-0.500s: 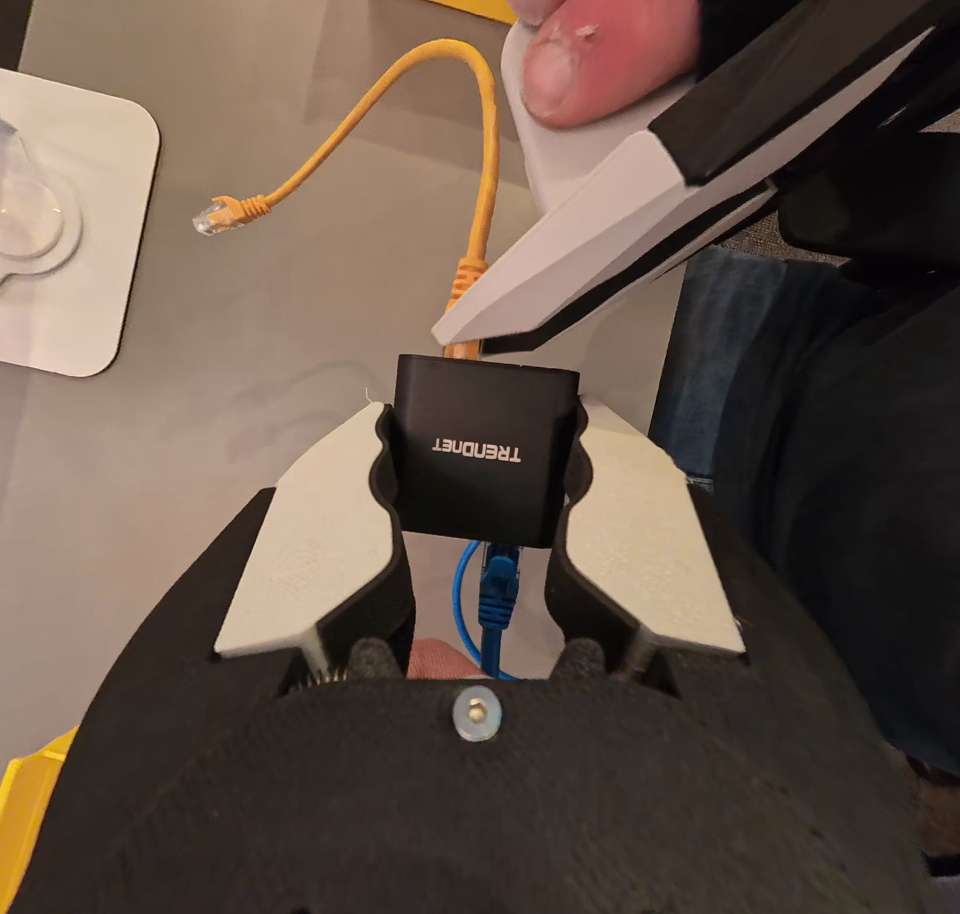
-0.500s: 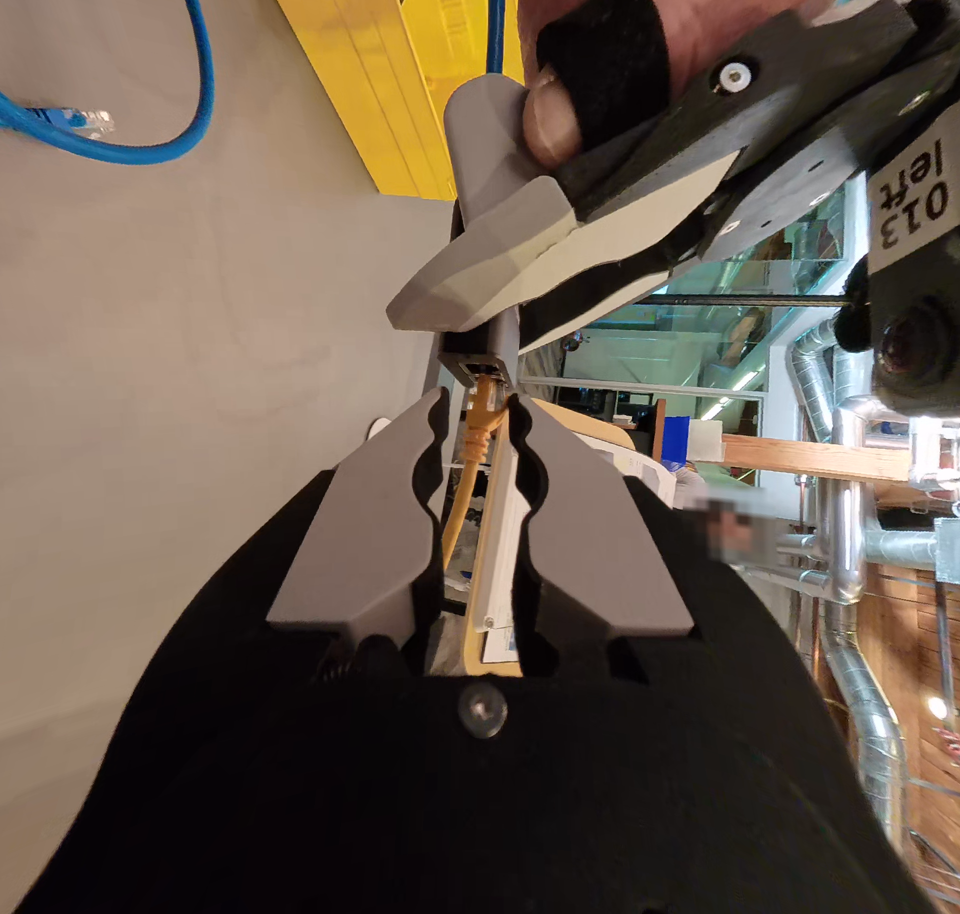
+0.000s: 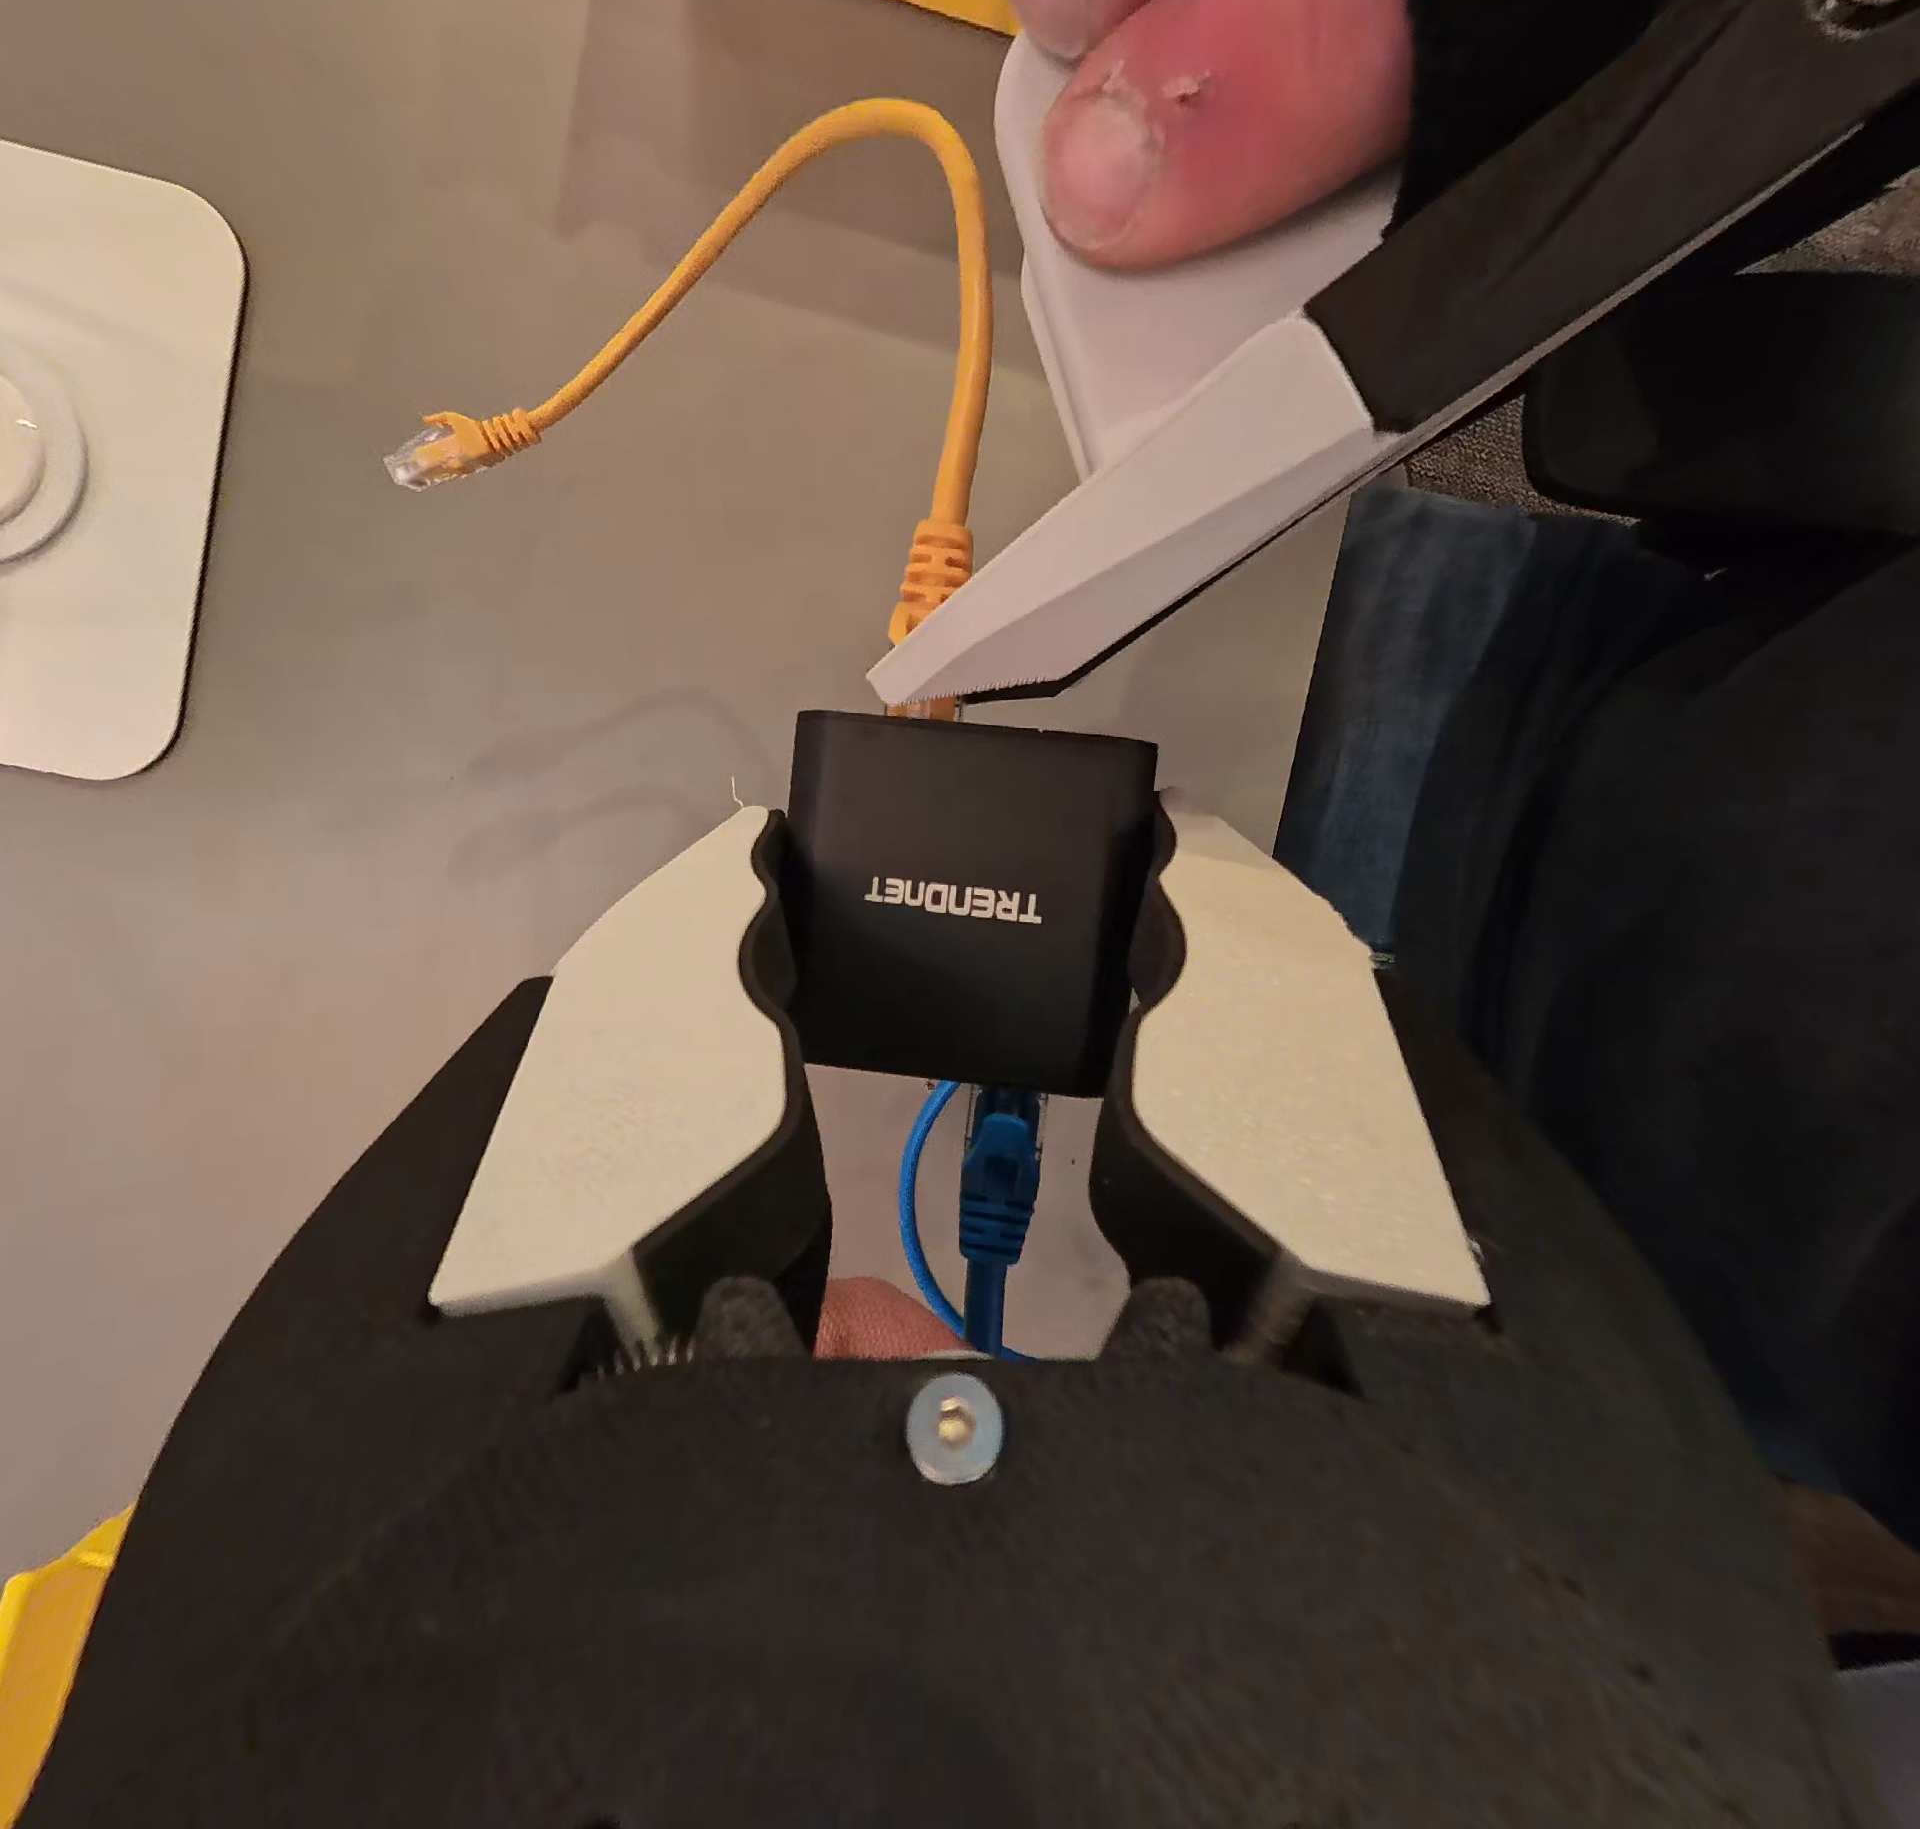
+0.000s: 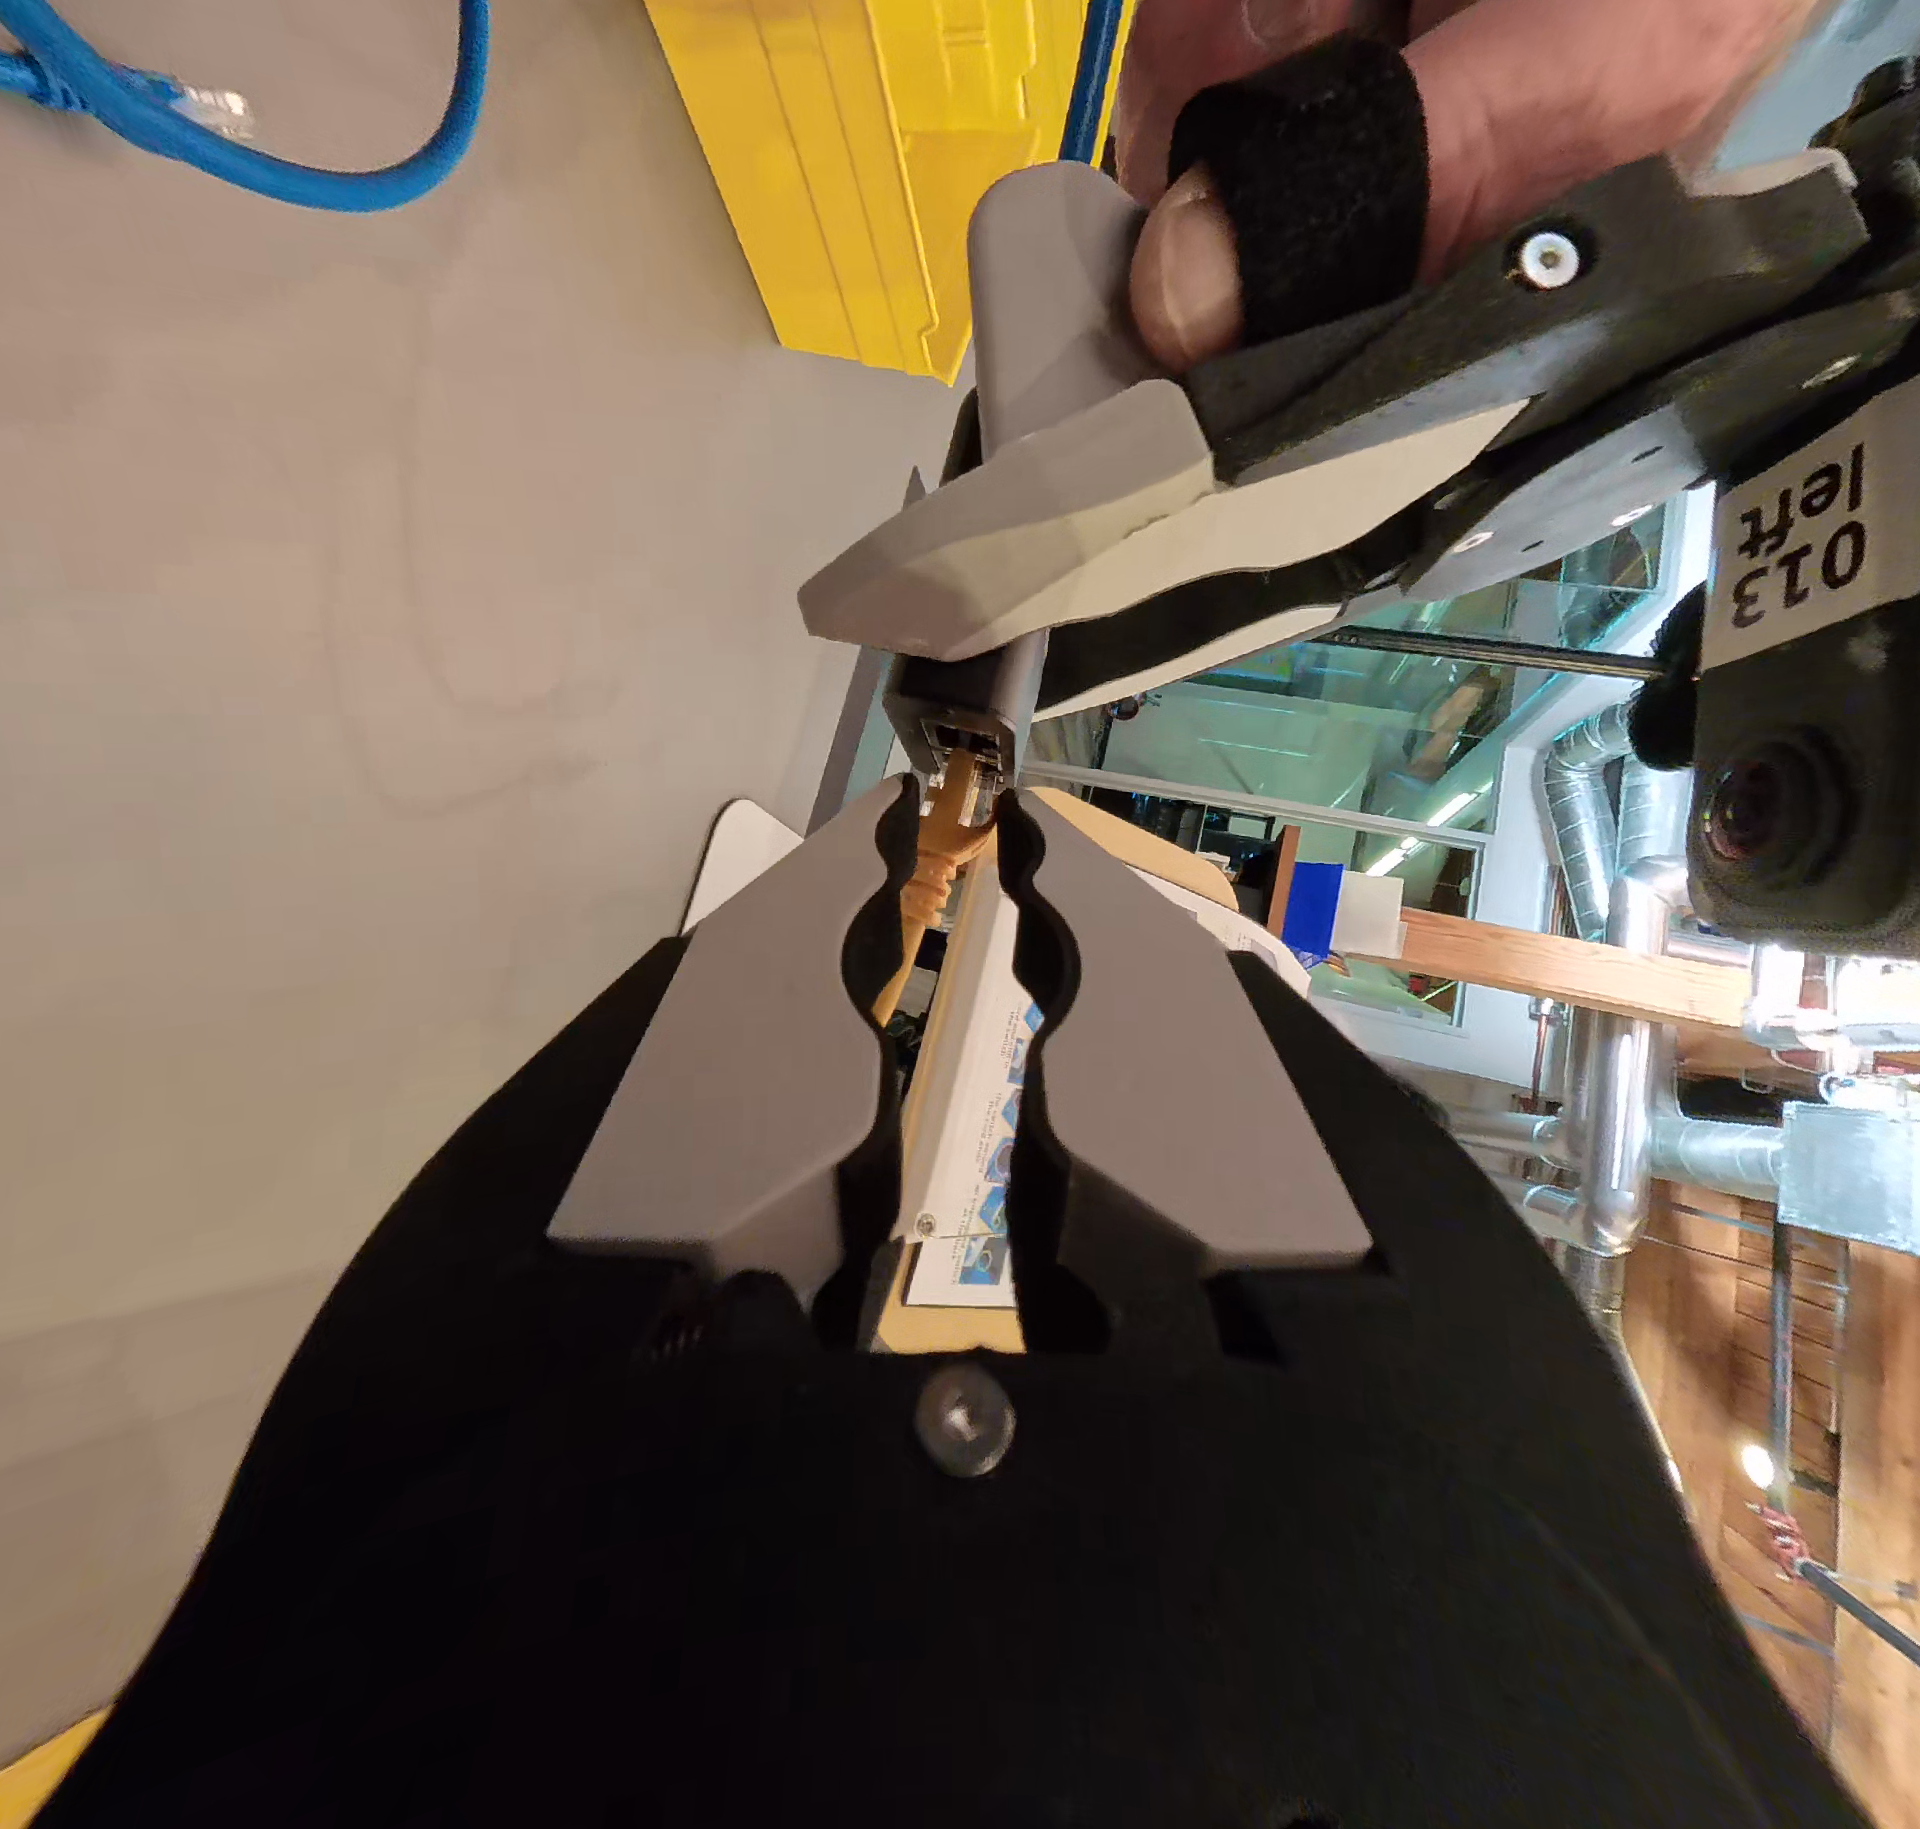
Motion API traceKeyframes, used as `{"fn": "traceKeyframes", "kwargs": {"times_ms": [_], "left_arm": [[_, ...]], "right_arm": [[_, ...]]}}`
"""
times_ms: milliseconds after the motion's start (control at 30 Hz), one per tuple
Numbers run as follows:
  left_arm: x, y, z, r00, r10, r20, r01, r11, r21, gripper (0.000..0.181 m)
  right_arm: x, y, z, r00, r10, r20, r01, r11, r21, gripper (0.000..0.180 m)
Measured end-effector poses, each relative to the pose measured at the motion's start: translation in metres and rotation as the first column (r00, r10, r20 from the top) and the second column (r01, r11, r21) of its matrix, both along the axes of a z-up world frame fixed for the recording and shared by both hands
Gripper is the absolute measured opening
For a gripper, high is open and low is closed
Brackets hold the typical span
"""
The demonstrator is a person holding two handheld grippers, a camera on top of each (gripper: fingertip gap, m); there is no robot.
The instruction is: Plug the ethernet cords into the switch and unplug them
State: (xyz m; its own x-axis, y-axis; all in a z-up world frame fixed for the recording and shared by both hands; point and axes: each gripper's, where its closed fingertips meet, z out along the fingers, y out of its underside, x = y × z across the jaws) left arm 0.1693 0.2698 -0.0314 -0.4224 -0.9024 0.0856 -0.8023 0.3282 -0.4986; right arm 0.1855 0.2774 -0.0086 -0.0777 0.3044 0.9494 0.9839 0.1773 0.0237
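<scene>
On the grey tabletop [image 3: 436,896]: two cords, a yellow bin and a white card lie around the work.
Left tongs [image 3: 961,849]: closed tight on the switch, one finger pressing each side.
Switch [image 3: 961,906]: a small black box, held up just above the tabletop edge.
Blue cord [image 3: 992,1208]: its plug sits in the near end of the switch, and the cord loops back toward the tongs.
Other blue plug [image 4: 203,104]: lies loose on the tabletop, far from the switch, in the right wrist view.
Orange cord [image 3: 961,345]: curves up in an arch; one plug [image 4: 961,792] is at a port on the far end of the switch.
Right tongs [image 4: 961,813]: nearly shut, pinching that orange plug just beside the switch. I cannot tell how deep the plug sits in the port.
Loose orange plug [image 3: 431,454]: rests on the tabletop, well apart from the switch.
Yellow bin [image 4: 831,117]: stands at the far side of the tabletop.
White card [image 3: 114,480]: lies flat at the left, with a clear plastic bubble on it.
</scene>
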Motion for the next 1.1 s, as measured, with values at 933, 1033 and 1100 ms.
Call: {"fn": "traceKeyframes", "kwargs": {"times_ms": [933,1033,1100], "left_arm": [[0.001,0.030,-0.007,0.987,0.083,0.136,-0.089,0.995,0.038,0.063],[0.000,0.034,-0.010,0.980,0.103,0.169,-0.108,0.994,0.022,0.062],[-0.001,0.036,-0.015,0.978,0.113,0.176,-0.120,0.992,0.028,0.062]], "right_arm": [[0.076,-0.048,0.067,0.895,-0.201,-0.398,0.188,0.979,-0.073,0.007],[0.108,-0.078,0.104,0.792,-0.246,-0.559,0.262,0.964,-0.053,0.008],[0.130,-0.100,0.121,0.731,-0.284,-0.621,0.327,0.944,-0.047,0.008]]}}
